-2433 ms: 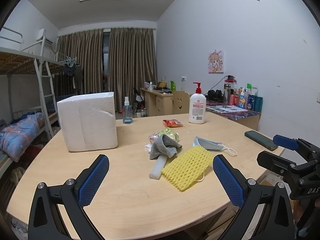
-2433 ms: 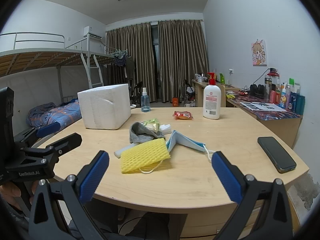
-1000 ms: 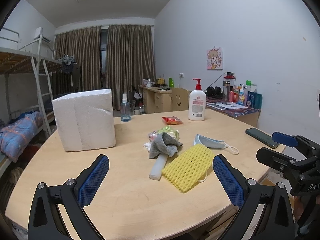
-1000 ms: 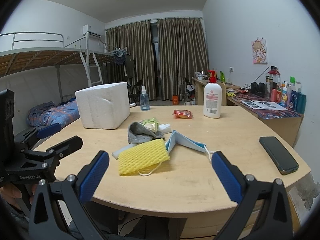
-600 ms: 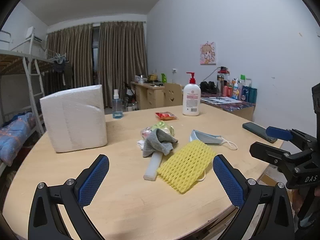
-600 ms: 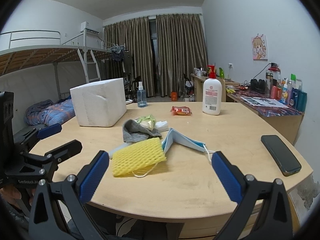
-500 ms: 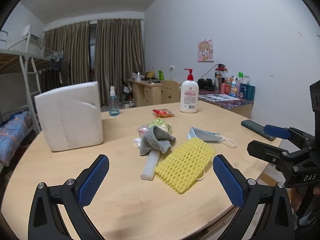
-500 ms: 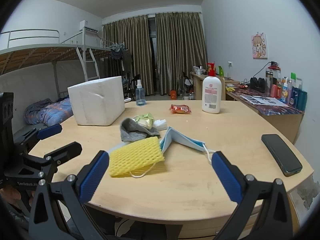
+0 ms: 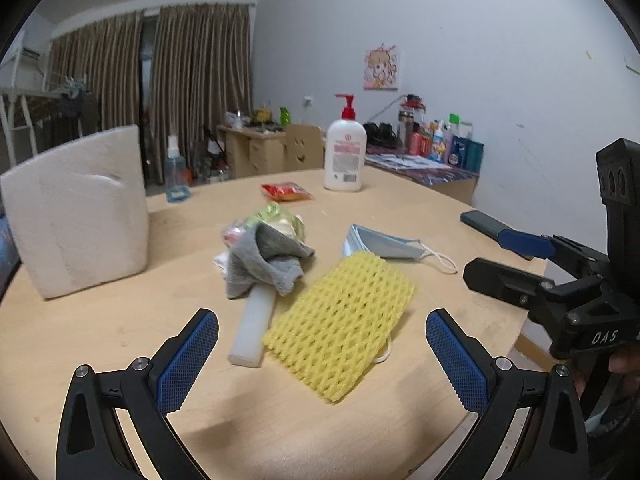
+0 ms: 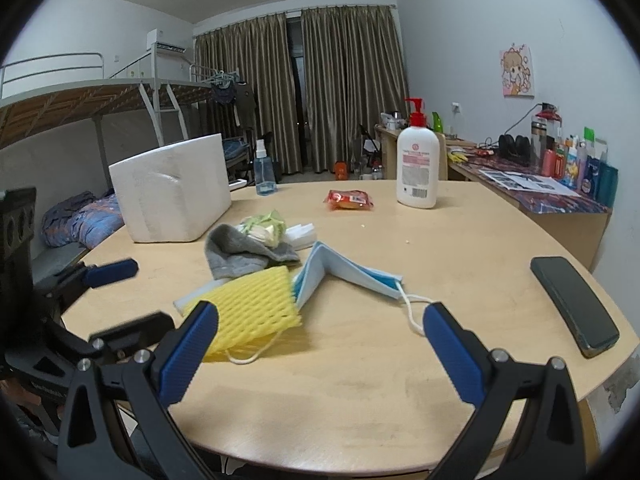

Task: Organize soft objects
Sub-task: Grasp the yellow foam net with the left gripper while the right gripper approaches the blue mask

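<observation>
On the round wooden table (image 9: pixel 120 332) a small heap of soft things lies near the middle. The yellow foam net (image 9: pixel 340 320) lies flat, its long axis running from the near edge at about 7 o'clock up toward 1 o'clock in the left wrist view. Just left of it, touching its edge, a white foam stick (image 9: pixel 254 328) lies with its long axis near 6 to 12 o'clock, its far end tucked under a crumpled grey cloth (image 9: pixel 264 260). Behind the cloth, at 12 o'clock from it, sits a green-and-white crinkled bag (image 9: pixel 280 220); what is inside cannot be told. A folded blue face mask (image 9: pixel 384 244) lies at 1 o'clock from the net, touching its far corner, with its ear loop trailing toward 4 o'clock.

A white foam box (image 9: pixel 76 208) stands at 10 o'clock, well apart from the heap; its inside does not show. Farther back stand a pump bottle (image 9: pixel 345 152), a small spray bottle (image 9: pixel 176 176) and a red packet (image 9: pixel 286 192). A dark phone (image 10: pixel 574 304) lies at 3 o'clock near the table edge.

The left gripper (image 9: pixel 322 354) hovers over the near edge with its jaws spread wide, the net between them, gripping nothing. The right gripper (image 10: pixel 320 344) is likewise wide apart and empty, pointed toward the mask.
</observation>
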`<state>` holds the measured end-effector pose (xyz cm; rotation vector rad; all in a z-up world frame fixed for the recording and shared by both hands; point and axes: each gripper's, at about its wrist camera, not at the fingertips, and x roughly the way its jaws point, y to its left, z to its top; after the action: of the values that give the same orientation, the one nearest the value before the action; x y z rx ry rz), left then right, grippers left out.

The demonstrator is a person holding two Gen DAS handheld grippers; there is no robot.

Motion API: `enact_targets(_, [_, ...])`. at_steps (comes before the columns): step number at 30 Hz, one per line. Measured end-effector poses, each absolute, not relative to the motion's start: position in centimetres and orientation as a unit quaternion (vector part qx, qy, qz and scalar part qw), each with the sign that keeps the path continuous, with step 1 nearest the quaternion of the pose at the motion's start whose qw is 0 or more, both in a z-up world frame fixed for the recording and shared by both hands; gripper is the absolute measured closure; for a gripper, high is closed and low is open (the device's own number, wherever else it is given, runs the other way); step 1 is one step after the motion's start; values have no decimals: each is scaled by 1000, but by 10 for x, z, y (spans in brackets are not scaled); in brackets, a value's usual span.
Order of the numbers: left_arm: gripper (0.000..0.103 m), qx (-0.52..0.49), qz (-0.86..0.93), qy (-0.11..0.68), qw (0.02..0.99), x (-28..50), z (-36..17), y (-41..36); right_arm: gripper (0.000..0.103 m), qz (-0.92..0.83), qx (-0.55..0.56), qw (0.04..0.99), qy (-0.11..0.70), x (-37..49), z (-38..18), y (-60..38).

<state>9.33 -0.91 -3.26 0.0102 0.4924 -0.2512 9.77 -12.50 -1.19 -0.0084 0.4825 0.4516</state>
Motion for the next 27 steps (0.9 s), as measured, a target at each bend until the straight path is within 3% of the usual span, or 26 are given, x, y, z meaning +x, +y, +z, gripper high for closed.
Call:
enact_targets(16, [1,25,-144,300,943,134,-44,-28,0,226,16,938,263,135,-19,-139])
enact_targets(27, [31,27,-147,353,924,156,-54,-27,0,235,15,934,269,147,-19,-139])
